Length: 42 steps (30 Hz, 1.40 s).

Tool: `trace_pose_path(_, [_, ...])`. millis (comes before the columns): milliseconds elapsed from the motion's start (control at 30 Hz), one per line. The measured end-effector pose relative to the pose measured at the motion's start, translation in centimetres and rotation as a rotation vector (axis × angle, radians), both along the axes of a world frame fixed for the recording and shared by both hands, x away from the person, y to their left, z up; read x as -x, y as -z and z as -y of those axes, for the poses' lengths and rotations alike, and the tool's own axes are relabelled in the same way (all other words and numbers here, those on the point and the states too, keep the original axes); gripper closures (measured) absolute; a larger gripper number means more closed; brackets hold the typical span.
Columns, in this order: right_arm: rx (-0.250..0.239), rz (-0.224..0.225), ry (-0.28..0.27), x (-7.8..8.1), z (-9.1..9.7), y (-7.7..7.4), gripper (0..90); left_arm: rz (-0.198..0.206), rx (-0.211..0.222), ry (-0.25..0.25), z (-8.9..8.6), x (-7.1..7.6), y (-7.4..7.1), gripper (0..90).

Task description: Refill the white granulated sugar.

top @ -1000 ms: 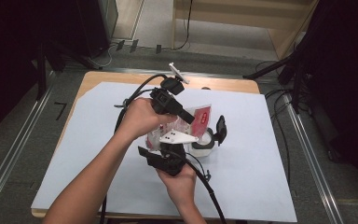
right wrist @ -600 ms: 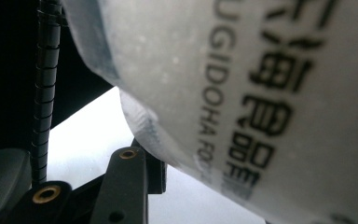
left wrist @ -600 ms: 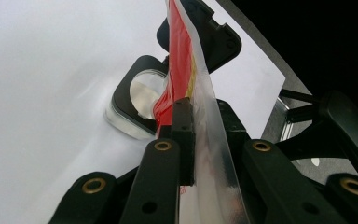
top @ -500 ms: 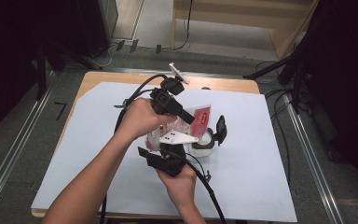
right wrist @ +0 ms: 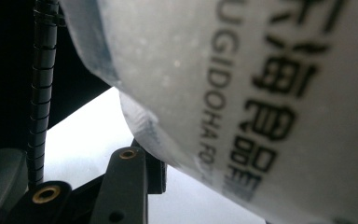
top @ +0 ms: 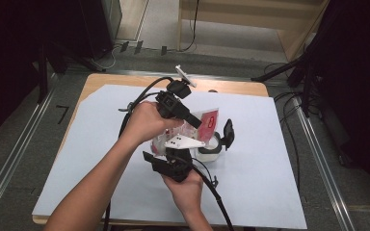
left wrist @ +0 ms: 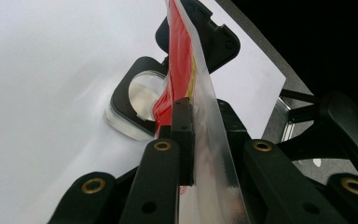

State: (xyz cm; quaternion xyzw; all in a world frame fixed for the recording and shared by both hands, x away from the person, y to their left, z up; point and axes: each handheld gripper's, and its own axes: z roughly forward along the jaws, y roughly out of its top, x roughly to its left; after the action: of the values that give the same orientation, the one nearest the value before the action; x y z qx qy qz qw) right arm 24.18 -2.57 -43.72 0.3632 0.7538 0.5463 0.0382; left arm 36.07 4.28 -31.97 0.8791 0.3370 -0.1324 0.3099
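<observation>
Holding: you have a red-and-clear food pouch [top: 200,126] pinched between both grippers above the middle of the white sheet [top: 270,163].
Left gripper: your left gripper [left wrist: 189,116] is clenched on the pouch [left wrist: 186,70]; its jaws press the film edge-on, and the red print runs up past them.
Left hand pose: your left hand [top: 144,122] reaches in from the near left, over the top of the pouch, with the gripper angled down toward the right.
Pouch place: it hangs off the table, just left of and above a clear container [top: 212,147] with a black hinged lid [top: 228,132] standing open.
Right gripper: your right gripper [top: 180,147] comes up from the near edge; in its own view the frosted printed pouch wall [right wrist: 270,93] sits against one black jaw [right wrist: 130,182]. It looks like a grasp on the lower part, but the far jaw is hidden, so you cannot be sure.
Right hand pose: your right hand [top: 188,190] sits low and near, wrist straight, gripper pointing away from you.
Risk, slip: the thin film could slide out of the left jaws if you pull the two grippers apart unevenly.
Risk, spill: tilting the pouch while off the container's mouth would likely drop contents on the sheet.
Risk, knock: a low right gripper could nudge the container.
</observation>
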Motion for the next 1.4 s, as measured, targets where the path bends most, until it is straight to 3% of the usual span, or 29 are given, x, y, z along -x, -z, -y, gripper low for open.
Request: trace_pose_path(1400, [0.0,0.006,0.002,0.09,-0.07,0.05,63.4,-0.002,0.006,0.009,-0.01,0.06,0.06,81.9])
